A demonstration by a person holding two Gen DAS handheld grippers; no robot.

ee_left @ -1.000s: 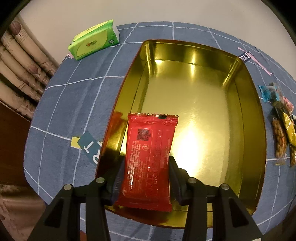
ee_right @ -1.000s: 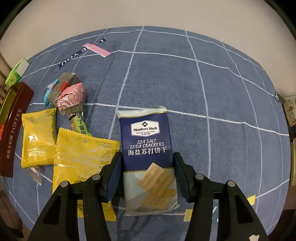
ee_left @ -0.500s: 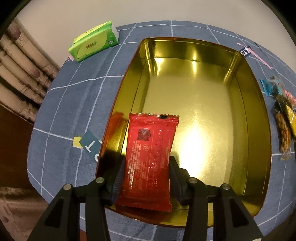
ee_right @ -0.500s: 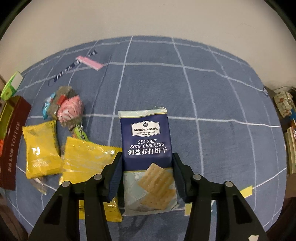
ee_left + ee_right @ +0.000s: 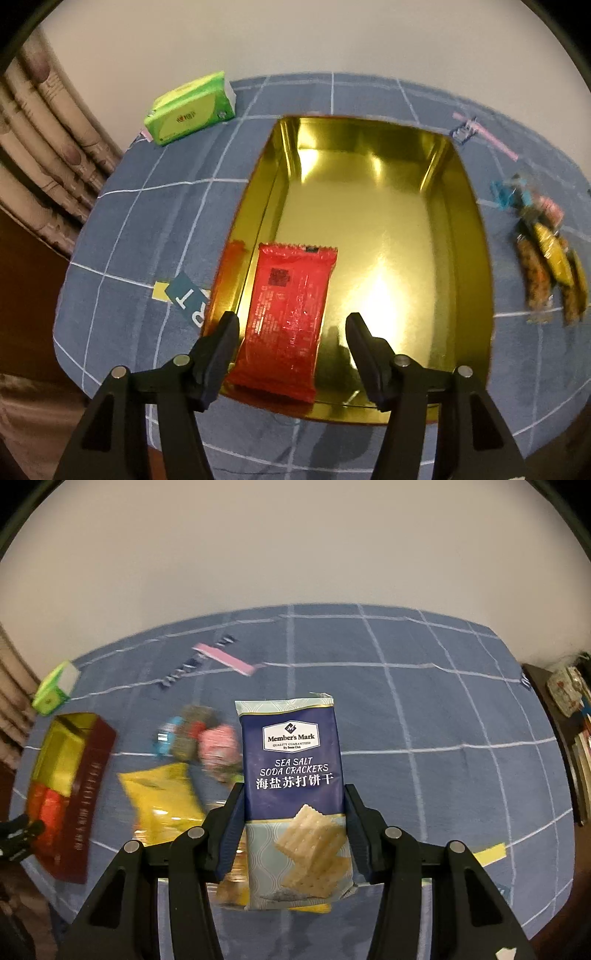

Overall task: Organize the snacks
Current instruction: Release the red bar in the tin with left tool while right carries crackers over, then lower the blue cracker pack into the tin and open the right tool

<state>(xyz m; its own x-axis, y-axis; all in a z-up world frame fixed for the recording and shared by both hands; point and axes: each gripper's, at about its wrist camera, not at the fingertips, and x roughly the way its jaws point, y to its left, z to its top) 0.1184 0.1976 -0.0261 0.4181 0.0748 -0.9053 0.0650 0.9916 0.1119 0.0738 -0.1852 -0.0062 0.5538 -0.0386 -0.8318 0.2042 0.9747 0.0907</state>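
My left gripper [image 5: 291, 325] is open above the near end of the gold tin [image 5: 469, 258]. A red snack packet [image 5: 288, 314] lies inside the tin by its left wall, between my spread fingers and free of them. My right gripper [image 5: 293, 801] is shut on a blue soda cracker pack [image 5: 291, 775] and holds it lifted above the blue cloth. In the right wrist view the tin [image 5: 88, 775] sits far left, with the red packet [image 5: 48, 808] in it.
A green tissue pack [image 5: 190, 109] lies at the back left. Yellow packets [image 5: 162, 797] and small wrapped snacks [image 5: 199, 734] lie on the cloth between the tin and the right gripper; they also show in the left wrist view [image 5: 543, 258]. Furniture stands at the right edge.
My left gripper opened and let the red packet drop into the tin. My right gripper lifted the cracker pack up off the cloth.
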